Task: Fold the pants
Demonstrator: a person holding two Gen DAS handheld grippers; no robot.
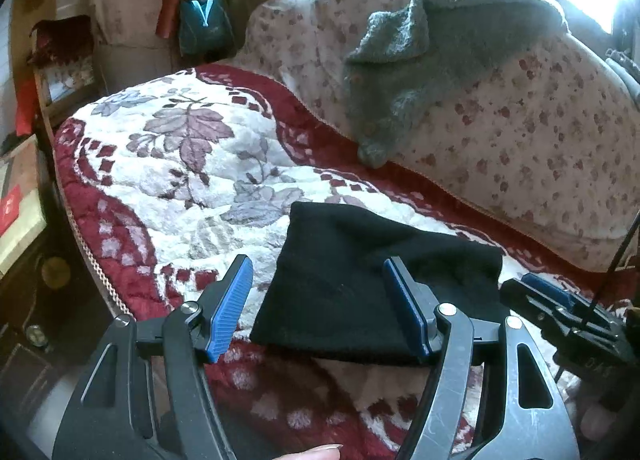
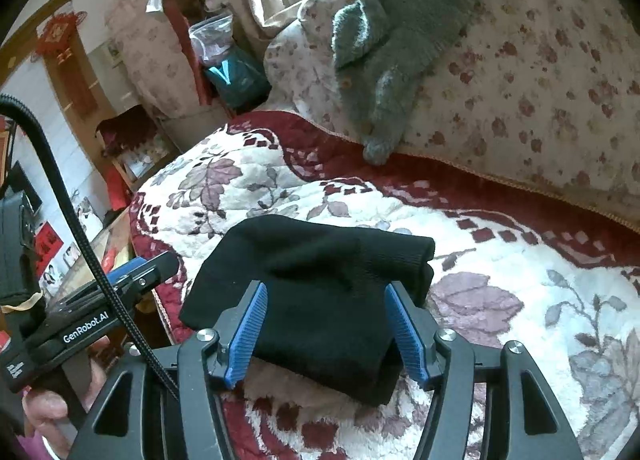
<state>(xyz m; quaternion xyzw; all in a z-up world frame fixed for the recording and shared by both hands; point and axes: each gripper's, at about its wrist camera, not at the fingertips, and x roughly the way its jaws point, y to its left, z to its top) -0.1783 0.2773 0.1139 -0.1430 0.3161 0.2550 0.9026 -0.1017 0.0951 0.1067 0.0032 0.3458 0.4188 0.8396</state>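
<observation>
Pants: black knitted pants (image 2: 320,300) are seen folded compactly on the red-and-white floral quilted blanket (image 1: 168,179).
Left claw (image 1: 320,312): held spread, nothing gripped.
Right claw (image 2: 324,332): held spread, nothing gripped.

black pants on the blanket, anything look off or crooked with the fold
Nothing looks badly wrong. The black pants lie folded into a compact bundle on the floral blanket, set at a slant to its edge, with layers slightly uneven at the right end. Both the left gripper and the right gripper are open, holding nothing.
</observation>
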